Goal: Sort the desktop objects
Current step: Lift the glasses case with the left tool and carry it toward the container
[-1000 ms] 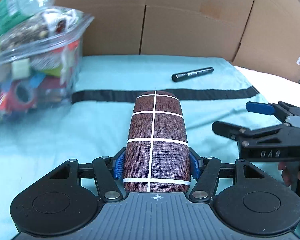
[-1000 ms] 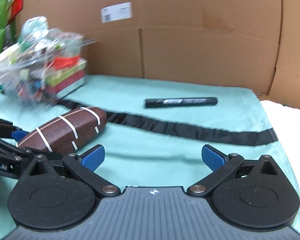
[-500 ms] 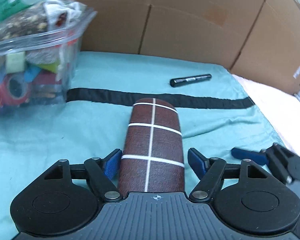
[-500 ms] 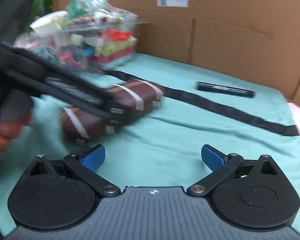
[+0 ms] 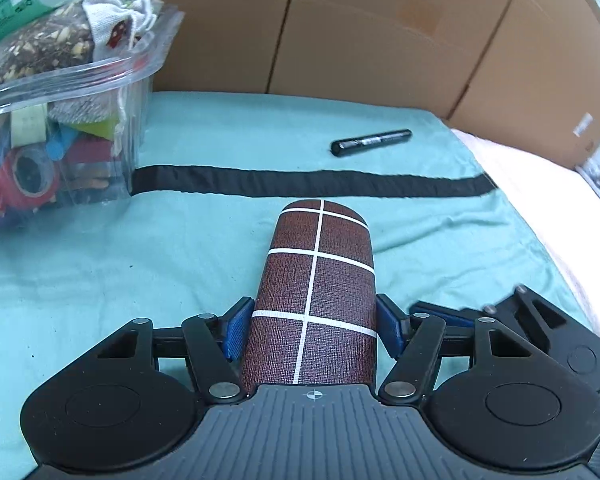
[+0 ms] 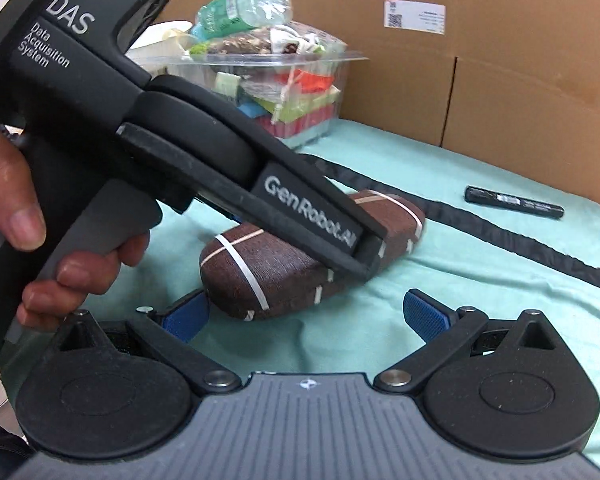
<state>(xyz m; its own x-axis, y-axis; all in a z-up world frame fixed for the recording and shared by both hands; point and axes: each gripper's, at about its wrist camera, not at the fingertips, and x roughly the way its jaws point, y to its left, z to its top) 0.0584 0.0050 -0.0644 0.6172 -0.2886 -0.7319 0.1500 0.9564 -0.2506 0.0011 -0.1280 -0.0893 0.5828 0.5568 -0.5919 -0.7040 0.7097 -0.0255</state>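
At the far left a clear plastic bin [image 5: 60,128] stuffed with small items stands on the teal cloth [image 5: 180,264]. The left gripper [image 5: 312,332] pinches the brown glasses case [image 5: 316,292] between its blue pads [image 5: 236,332], the case lying lengthwise on the cloth just short of a black stripe [image 5: 300,179]. Beyond the stripe lies a black marker [image 5: 371,142], well apart from the case. The right gripper [image 6: 304,316] sits just beside the case's near end, its fingers spread wide and holding nothing.
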